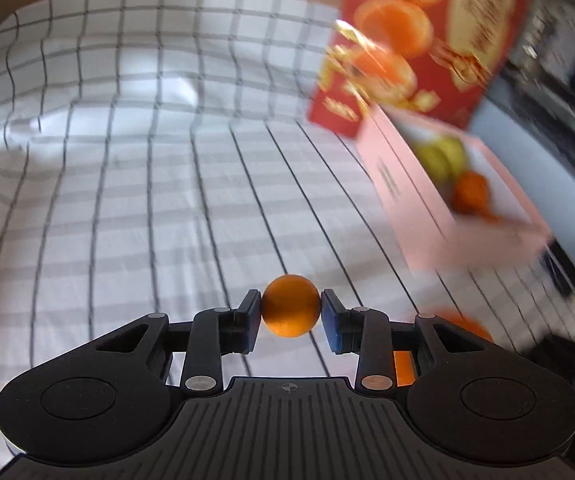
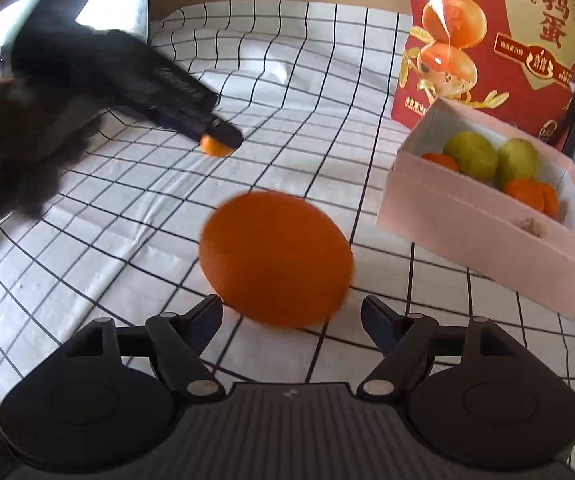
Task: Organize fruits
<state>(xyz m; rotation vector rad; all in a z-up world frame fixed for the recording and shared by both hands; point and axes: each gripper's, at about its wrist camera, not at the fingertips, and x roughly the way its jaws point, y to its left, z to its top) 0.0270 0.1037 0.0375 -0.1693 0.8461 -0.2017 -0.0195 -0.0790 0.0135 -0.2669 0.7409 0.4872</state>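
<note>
The checked tablecloth (image 2: 135,216) covers the whole work surface, white w/ thin dark grid lines, a bit rumpled toward the far end. At the far right stands a red snack bag (image 2: 499,40) printed w/ halved orange-yolk eggs, upright behind the box. Just in front of it sits the pink box (image 2: 467,216), lid off, holding two green fruits (image 2: 471,154) side by side plus orange pieces (image 2: 531,196) along the near wall and one more in the back-left corner (a small brownish scrap also lies inside, too blurred to tell what).

On the cloth, left of the box and apart from it, lies the big orange (image 2: 275,258). The right gripper (image 2: 291,312) sits just behind it, jaws wide apart, one finger to each side of the fruit's near edge, pads not pressing on it.

Further off, the left gripper (image 1: 290,318) has its pads clamped on the small orange (image 1: 290,305), one pad on each side; the right wrist view shows that fruit low over the cloth or on it, can't tell which. A dark-gloved hand (image 2: 19,148) carries this gripper, blurred.
</note>
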